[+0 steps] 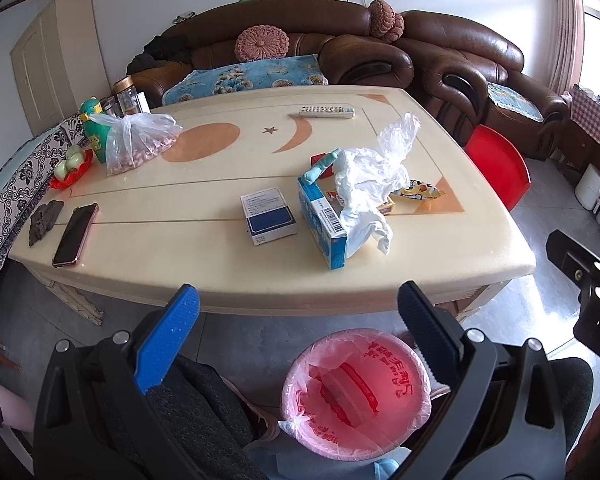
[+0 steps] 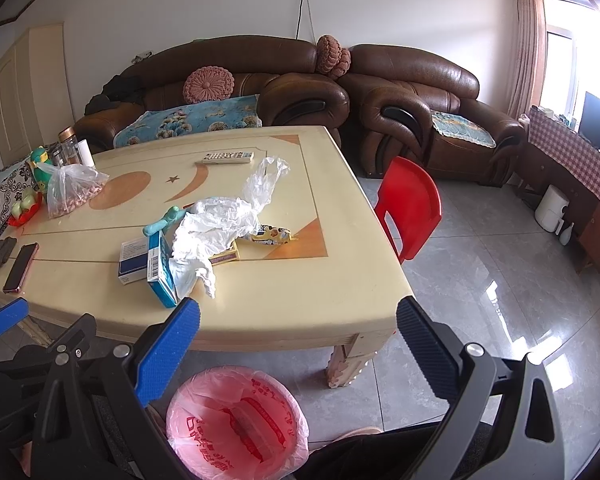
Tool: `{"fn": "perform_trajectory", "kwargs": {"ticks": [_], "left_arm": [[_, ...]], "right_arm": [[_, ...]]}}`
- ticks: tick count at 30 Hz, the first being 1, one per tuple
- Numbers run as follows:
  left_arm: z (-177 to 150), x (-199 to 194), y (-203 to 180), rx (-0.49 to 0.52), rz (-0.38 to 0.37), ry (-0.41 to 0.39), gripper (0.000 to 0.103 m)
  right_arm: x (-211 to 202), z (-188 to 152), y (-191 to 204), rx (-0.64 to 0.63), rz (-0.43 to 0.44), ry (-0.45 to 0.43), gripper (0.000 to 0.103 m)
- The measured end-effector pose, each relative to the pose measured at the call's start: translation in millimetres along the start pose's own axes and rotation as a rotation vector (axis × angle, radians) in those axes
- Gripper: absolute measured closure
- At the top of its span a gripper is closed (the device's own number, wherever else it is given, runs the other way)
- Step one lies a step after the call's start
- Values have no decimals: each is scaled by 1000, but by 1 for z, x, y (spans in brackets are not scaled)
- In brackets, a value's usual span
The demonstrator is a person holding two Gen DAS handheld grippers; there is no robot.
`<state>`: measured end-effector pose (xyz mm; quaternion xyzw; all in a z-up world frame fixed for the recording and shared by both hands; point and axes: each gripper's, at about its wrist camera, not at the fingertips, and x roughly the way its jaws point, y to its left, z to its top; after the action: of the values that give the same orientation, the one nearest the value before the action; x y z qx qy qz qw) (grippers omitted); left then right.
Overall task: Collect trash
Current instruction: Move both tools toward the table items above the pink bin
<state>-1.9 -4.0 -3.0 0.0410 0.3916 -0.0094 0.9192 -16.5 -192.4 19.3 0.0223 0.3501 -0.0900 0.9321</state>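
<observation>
Nearest the camera, on the floor below the near edge of the tabletop, stands the pink-lined bin point(image 1: 356, 396), with nothing much inside. Both claws, the left gripper point(image 1: 298, 312) and the right gripper point(image 2: 298, 326), are spread wide and hold nothing, hanging in front of the table point(image 1: 228, 276).

The trash lies toward the near right corner of the tabletop: a crumpled white plastic bag point(image 1: 366, 188) draped over a blue carton point(image 1: 324, 224), a snack wrapper point(image 1: 418, 192) just behind it. I judge the bag very light, soft and a little slippery; it will collapse when pinched, so a thick bunched fold near its middle is the best hold. The carton looks stiff and light, easy to take across its thin sides.
</observation>
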Motion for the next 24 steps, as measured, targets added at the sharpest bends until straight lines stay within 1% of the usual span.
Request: {"fn": "perform_trajectory", "kwargs": {"ticks": [12,15,18,19,24], "left_arm": [[2,0,5,7,15,-1,6],[9,0,9,6,21,-5,6],[17,3,14,-4,25,-6,6],[19,4,16,-6,25,-4,6],[33,16,27,-19,29,19,6]], "right_arm": [[6,2,-6,4,2,2,6],[5,3,-8,8,11,3,6],[8,3,1,7,21,1,6],[21,2,-10,10,28,5,6],[40,13,-15,10,59,13,6]]}}
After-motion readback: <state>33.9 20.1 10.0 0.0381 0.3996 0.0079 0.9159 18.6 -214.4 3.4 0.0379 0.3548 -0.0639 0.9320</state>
